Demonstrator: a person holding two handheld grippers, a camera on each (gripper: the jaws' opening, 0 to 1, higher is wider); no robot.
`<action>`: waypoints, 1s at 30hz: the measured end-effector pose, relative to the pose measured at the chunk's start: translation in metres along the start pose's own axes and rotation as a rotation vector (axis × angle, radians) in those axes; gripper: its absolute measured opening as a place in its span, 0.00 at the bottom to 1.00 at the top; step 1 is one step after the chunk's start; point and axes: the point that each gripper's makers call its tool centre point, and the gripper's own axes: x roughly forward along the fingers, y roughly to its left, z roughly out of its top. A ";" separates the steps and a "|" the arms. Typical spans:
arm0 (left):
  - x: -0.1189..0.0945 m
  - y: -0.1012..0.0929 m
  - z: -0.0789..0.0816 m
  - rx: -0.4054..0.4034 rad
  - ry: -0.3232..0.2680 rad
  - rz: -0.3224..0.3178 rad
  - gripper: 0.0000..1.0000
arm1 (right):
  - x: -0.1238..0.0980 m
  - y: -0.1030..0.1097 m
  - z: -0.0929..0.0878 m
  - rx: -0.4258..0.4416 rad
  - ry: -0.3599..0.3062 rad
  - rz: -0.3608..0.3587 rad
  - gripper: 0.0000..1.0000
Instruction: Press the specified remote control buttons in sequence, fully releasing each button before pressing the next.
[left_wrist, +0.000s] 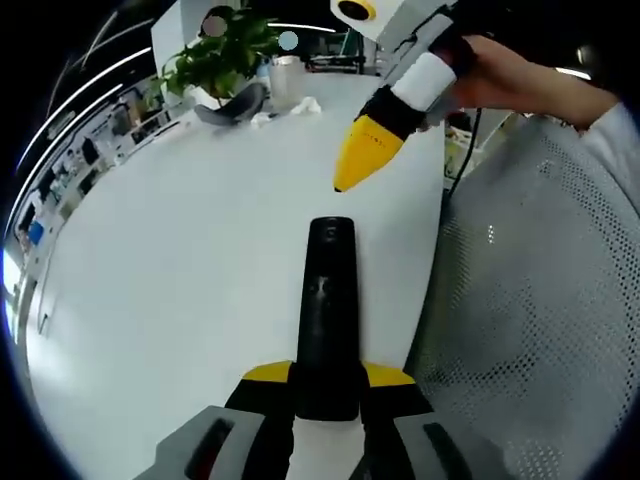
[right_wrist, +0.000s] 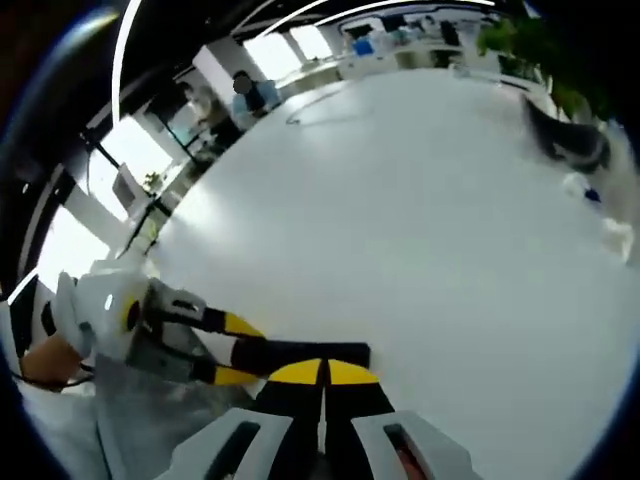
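- Left claw (left_wrist: 325, 385) at the bottom centre of the left gripper view is closed around the near end of the remote control (left_wrist: 328, 310) — the black body runs up the middle of the frame, flat over the white surface (left_wrist: 170, 290)
- Right claw (left_wrist: 342, 183) comes in from the upper right of that view, its yellow tips pinched together into one point; it hovers just above the far end of the remote, apart from it, with a hand (left_wrist: 500, 75) behind it
- In the right gripper view the right claw (right_wrist: 322, 372) sits at the bottom centre, jaws together and holding nothing, with the left claw's yellow fingers (right_wrist: 240, 328) and the dark remote (right_wrist: 300, 353) just beside it at lower left
- Plant (left_wrist: 225, 50) and grey object (left_wrist: 232, 105) sit at the upper left of the left gripper view, well apart
- Risk, as I judge it: the remote lies near the surface edge at the right — a hard or off-centre poke could tip it in the grip or hit a neighbouring button; buttons are too dark to tell apart
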 end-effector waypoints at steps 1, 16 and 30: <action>0.000 0.000 0.000 -0.002 -0.002 0.000 0.24 | 0.001 -0.001 0.000 0.006 -0.003 0.004 0.00; 0.001 -0.018 0.002 -0.006 -0.118 -0.009 0.24 | 0.008 -0.021 -0.017 0.137 0.044 -0.015 0.00; 0.000 -0.019 0.004 -0.017 -0.176 -0.015 0.24 | 0.010 -0.019 -0.028 0.132 0.103 -0.028 0.00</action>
